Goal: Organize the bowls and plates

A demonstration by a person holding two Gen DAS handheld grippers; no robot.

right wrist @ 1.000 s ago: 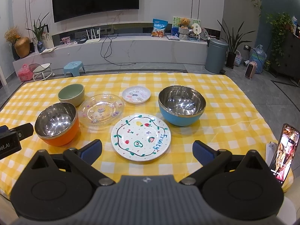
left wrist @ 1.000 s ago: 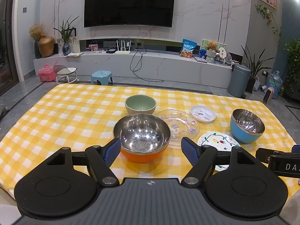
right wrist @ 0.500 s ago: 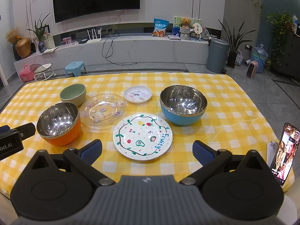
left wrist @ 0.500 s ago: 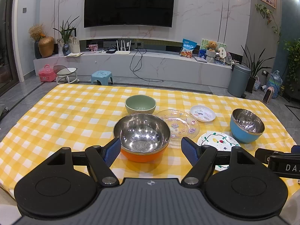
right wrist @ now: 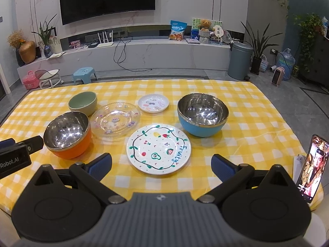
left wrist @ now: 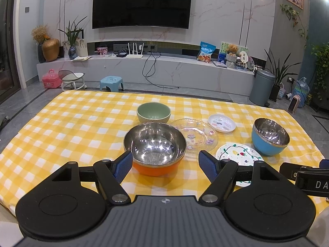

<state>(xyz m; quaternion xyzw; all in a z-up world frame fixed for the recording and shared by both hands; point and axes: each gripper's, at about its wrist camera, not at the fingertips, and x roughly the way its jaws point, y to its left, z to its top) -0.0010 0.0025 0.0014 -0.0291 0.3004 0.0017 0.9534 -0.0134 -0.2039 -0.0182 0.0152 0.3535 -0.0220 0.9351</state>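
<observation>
My left hand-held gripper gapes wide around the orange bowl at frame centre, not touching. My right hand-held gripper is wide too, empty, low before the painted plate; blue bowl upper right on the surface.

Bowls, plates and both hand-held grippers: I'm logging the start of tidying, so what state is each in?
Orange bowl: upright, empty.
Blue bowl: upright, empty.
Green bowl: upright, empty.
Clear glass plate: flat, unstacked.
Small white plate: flat, unstacked.
Fruity plate: flat, unstacked.
Left hand-held gripper: open, holding nothing.
Right hand-held gripper: open, holding nothing.
Phone: propped up, screen on.
</observation>
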